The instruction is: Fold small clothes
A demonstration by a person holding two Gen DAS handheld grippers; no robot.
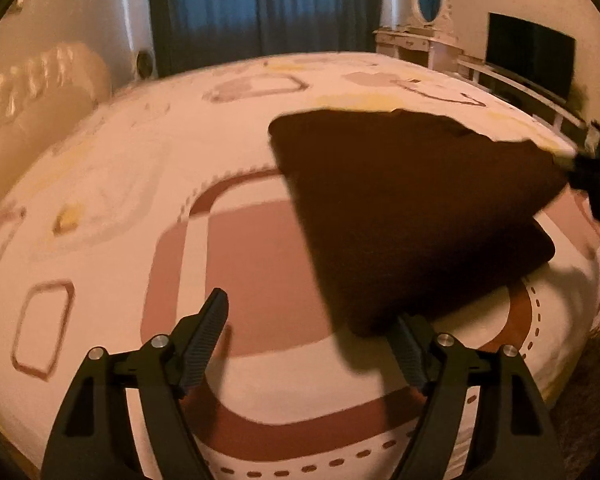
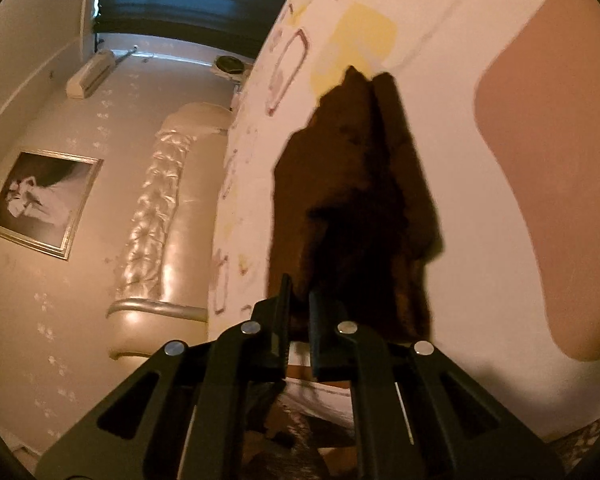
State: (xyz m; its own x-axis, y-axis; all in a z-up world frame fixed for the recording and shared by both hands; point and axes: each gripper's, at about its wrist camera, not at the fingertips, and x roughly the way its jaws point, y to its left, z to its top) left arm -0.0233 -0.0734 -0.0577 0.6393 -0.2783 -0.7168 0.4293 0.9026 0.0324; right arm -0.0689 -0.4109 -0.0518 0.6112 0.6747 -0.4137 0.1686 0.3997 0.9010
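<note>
A dark brown cloth point(image 1: 412, 208) hangs above the patterned bedsheet point(image 1: 120, 184), folded over itself, its lower corner near my left gripper's right finger. My left gripper point(image 1: 312, 320) is open and empty, low over the sheet, just left of that corner. My right gripper point(image 2: 299, 300) is shut on the cloth point(image 2: 352, 200) at one edge and lifts it; the view is rolled sideways. The right gripper also shows at the right edge of the left wrist view point(image 1: 598, 176), pinching the cloth's raised corner.
The bed has a tufted headboard point(image 1: 32, 80) at the left. A dresser with an oval mirror point(image 1: 428, 0) and a dark TV point(image 1: 530, 56) stand behind the bed. Blue curtains point(image 1: 260, 4) hang at the back. A framed picture point(image 2: 40, 204) hangs on the wall.
</note>
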